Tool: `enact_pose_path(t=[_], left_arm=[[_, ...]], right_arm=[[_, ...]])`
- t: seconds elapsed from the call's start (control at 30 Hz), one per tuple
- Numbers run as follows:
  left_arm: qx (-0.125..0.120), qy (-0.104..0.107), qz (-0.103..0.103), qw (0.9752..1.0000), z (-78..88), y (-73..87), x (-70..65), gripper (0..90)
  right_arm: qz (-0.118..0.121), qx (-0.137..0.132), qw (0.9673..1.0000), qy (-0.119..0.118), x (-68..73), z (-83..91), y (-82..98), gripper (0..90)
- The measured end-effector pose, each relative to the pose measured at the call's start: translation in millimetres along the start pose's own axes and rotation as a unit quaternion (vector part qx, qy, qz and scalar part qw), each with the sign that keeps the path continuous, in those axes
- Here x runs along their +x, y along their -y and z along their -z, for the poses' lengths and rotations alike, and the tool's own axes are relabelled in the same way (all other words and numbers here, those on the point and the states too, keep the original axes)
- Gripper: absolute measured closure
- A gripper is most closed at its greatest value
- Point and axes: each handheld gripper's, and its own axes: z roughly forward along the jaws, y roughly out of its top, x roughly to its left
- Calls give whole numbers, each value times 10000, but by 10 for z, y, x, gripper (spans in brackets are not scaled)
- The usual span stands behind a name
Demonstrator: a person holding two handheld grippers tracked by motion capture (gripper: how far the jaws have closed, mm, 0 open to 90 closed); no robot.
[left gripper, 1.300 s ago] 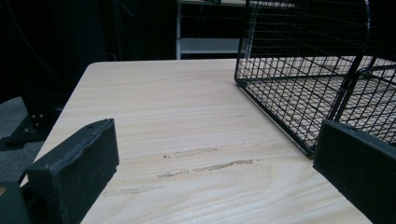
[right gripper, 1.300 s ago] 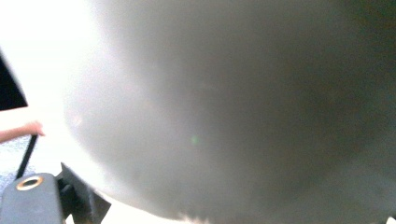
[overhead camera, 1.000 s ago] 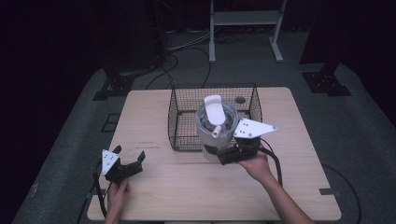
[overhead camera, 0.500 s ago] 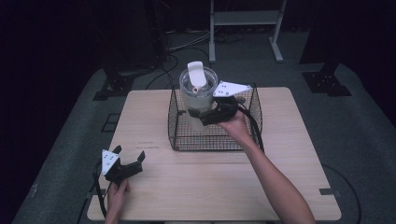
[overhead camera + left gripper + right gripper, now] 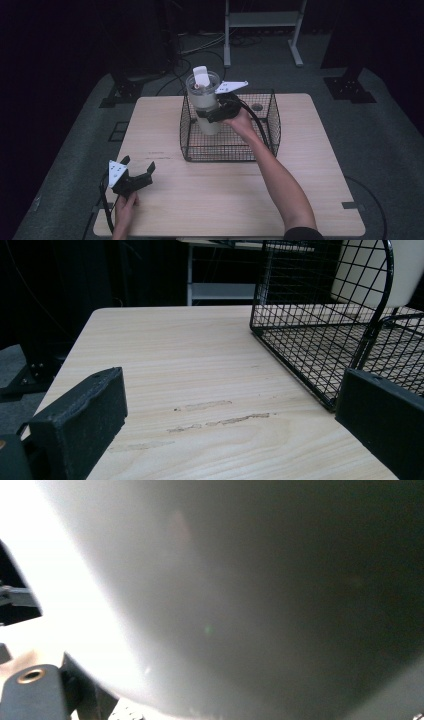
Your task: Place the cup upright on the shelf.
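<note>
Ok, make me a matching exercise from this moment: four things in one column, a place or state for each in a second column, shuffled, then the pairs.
Things:
1. tumbler
2. wire basket
3. left hand-held gripper
4. right hand-held gripper

Places or states:
A. open, low at the table's near left corner
B. standing on the table's far middle
C. shut around the pale cup
D. held up, lower end inside the wire walls

Pairs: 1-D, 2-B, 3-A, 4-C
</note>
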Motion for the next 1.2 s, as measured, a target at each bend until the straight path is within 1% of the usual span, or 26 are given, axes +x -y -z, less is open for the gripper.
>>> enact_pose_path(t=[0.13, 0.17, 0.23, 0.3, 0.33, 0.47, 0.57, 0.73, 0.87, 0.9, 0.97, 1.07, 1.2], left_arm=[[5, 15, 22, 10000, 2, -1, 5, 0], [-1, 13, 25, 10000, 1, 0, 5, 0], [-1, 19, 29, 10000, 1, 0, 7, 0], [-16, 19, 36, 10000, 0, 1, 8, 0], [-5, 24, 37, 10000, 2, 0, 9, 0], [-17, 31, 50, 10000, 3, 1, 14, 0], [-28, 30, 71, 10000, 0, 2, 6, 0], [-22, 35, 61, 10000, 2, 3, 10, 0], [-24, 41, 63, 10000, 3, 3, 10, 0], [-28, 42, 66, 10000, 3, 3, 10, 0], [-30, 43, 71, 10000, 5, 3, 10, 0], [-17, 47, 44, 10000, 9, 4, 11, 0], [-16, 48, 45, 10000, 9, 4, 11, 0]], right_arm=[[-59, 107, 9999, -13, -86, -124, 52, 94], [-71, 199, 9998, -15, -99, -160, 62, 94], [-5, 261, 9997, 5, -114, -208, 83, 94], [-23, 376, 9993, 64, -119, -266, 106, 94], [1, 416, 9991, 33, -135, -296, 124, 94], [-42, 636, 9979, -61, -179, -393, 217, 93], [-39, 734, 9973, -14, -199, -435, 258, 93], [-75, 774, 9970, -16, -248, -490, 308, 93], [-11, 875, 9962, 58, -251, -518, 329, 93], [10, 830, 9965, 40, -257, -514, 335, 93], [-31, 847, 9964, 31, -271, -508, 342, 93], [-91, 775, 9970, -12, -306, -491, 368, 92], [-59, 698, 9975, -38, -308, -476, 399, 91]])
